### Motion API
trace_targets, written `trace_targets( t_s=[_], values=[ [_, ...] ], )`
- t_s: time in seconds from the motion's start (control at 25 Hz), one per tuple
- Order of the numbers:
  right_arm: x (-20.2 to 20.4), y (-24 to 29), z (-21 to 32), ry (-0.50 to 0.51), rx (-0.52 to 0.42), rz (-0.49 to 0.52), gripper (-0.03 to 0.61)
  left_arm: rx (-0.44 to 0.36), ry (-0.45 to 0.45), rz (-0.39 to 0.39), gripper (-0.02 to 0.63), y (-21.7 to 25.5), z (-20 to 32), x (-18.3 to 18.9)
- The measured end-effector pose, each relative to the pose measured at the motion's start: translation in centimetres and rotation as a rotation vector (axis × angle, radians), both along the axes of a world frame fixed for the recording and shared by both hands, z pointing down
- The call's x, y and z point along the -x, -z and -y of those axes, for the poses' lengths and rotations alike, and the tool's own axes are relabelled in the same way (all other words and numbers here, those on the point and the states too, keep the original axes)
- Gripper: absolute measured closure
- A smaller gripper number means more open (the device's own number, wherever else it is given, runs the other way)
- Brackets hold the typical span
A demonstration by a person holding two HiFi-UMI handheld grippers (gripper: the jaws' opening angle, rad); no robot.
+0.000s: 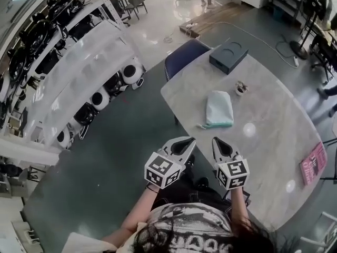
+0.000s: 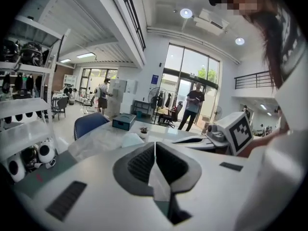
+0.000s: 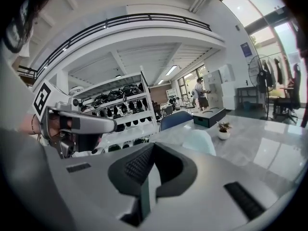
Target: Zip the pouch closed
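The large oval desk (image 1: 263, 141) of grey marbled stone carries the task's thing. A soft pale mint fabric pouch (image 1: 219, 108) lies flat on it, near the desk's left edge and about midway along it. Its darker teal band faces the person, and a small tab sticks out at the band's left corner. The pictures are too small to show whether the zip is open or how far it runs.

The left gripper (image 1: 188, 140) and the right gripper (image 1: 216, 140) hang side by side near the desk's near edge, well short of the pouch. The left fingers (image 2: 139, 162) are pressed together with nothing between them, and so are the right fingers (image 3: 137, 165). By this showing the zipping is not yet begun: the reach, a hold on the fabric and a pinch on the pull all seem left to do.

For room, the white shelving rack (image 1: 79, 73) stands well off to the left across the open floor. A blue padded chair (image 1: 181, 57) is tucked at the far-left edge. A dark flat rectangular box (image 1: 228, 56) sits at the far end. A pink book (image 1: 313, 165) lies by the right rim, well apart from everything else. A small potted plant (image 1: 241, 88) in a white pot stands just beyond the pouch to its right, the closest thing to it. The stretch of desk between the grippers and the pouch is bare, so the approach looks unobstructed.
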State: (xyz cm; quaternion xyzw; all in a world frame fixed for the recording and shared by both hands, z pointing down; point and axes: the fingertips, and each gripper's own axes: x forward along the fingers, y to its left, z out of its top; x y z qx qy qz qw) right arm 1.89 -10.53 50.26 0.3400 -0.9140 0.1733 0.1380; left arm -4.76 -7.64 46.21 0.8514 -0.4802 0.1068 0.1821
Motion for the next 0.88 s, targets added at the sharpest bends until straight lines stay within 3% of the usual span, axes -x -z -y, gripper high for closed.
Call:
trace_targets(
  t_s=[0.44, 0.56, 0.64, 0.88],
  values=[
    [2.6, -7.5, 5.1, -0.092, 0.147, -0.072, 0.572, 0.179, -0.18, 0.049, 0.594, -8.7, 7.2, 3.0],
    [3.1, -9.7, 5.5, -0.082, 0.181, -0.131, 0.558, 0.228, -0.247, 0.082, 0.578, -11.3, 8.1, 3.2],
    [3.4, -11.1, 5.5, -0.071, 0.205, -0.169, 0.551, 0.26, -0.303, 0.108, 0.528, -13.2, 8.6, 3.2],
    [4.0, -15.0, 5.3, -0.027, 0.272, -0.263, 0.528, 0.325, -0.452, 0.23, 0.511, -18.3, 9.5, 2.8]
  ],
)
